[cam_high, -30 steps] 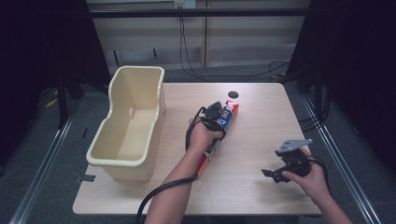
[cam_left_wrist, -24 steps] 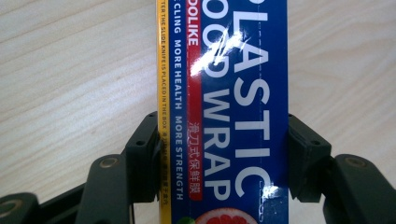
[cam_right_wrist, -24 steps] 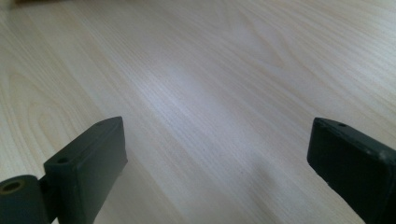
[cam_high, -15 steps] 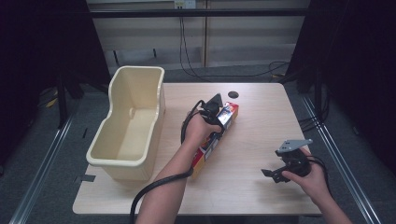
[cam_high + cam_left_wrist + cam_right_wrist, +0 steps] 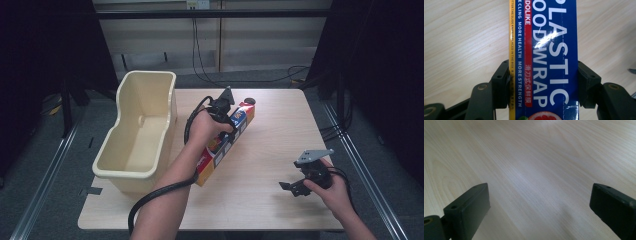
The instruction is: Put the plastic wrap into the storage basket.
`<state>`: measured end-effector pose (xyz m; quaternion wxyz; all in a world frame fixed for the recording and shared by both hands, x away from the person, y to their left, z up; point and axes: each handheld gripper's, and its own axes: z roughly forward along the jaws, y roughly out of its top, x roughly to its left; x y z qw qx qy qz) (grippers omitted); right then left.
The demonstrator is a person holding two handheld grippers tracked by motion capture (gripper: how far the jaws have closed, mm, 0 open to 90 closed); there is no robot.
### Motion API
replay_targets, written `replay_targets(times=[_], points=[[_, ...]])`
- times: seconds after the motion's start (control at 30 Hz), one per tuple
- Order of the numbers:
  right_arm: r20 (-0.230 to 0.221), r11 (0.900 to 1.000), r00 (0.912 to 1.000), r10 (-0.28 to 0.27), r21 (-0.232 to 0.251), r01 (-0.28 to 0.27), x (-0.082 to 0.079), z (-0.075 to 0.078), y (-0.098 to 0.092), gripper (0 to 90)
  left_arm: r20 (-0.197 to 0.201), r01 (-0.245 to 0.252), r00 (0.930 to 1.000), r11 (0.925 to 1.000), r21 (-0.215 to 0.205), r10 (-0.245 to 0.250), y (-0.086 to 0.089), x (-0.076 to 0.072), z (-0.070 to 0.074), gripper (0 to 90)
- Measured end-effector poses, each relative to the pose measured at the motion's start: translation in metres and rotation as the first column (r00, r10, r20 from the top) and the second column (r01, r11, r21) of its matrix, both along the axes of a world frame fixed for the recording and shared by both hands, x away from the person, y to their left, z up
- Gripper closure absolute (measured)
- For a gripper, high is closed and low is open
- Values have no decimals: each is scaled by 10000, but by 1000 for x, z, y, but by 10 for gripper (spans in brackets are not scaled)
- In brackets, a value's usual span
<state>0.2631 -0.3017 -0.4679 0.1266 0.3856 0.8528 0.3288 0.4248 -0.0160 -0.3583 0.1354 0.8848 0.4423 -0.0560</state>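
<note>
Two grippers in play. Left gripper [image 5: 541, 82] clamped across a long blue wrap box [image 5: 544, 50], pads pressed to both long sides; in the high view the box [image 5: 227, 142] slants over the middle of the surface [image 5: 270, 150], far end raised. Cream bin [image 5: 137, 130] just beside it, on the left edge. Right gripper [image 5: 295, 187] spread wide and empty near the front right corner, well apart from the box.
</note>
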Motion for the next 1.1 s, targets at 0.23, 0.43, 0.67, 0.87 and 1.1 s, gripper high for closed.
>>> replay_targets(times=[0.23,0.43,0.67,0.87,1.1], points=[[40,10000,10000,24,17,-24,0,0,1,26,96,-93,9999,9999,53,93,7,-2,23,406],[31,10000,10000,28,31,-29,-1,1,1,26,28,-186,9998,9998,-24,187,13,-2,35,405],[99,10000,10000,-9,-55,10,-1,1,1,26,26,-242,9997,9996,122,242,23,-2,51,405],[0,10000,10000,59,-18,-59,-1,1,1,26,66,-531,9986,9984,-176,532,35,-2,66,406],[38,10000,10000,53,-30,-53,-1,1,2,26,53,-691,9976,9975,-138,692,45,-2,80,406]])
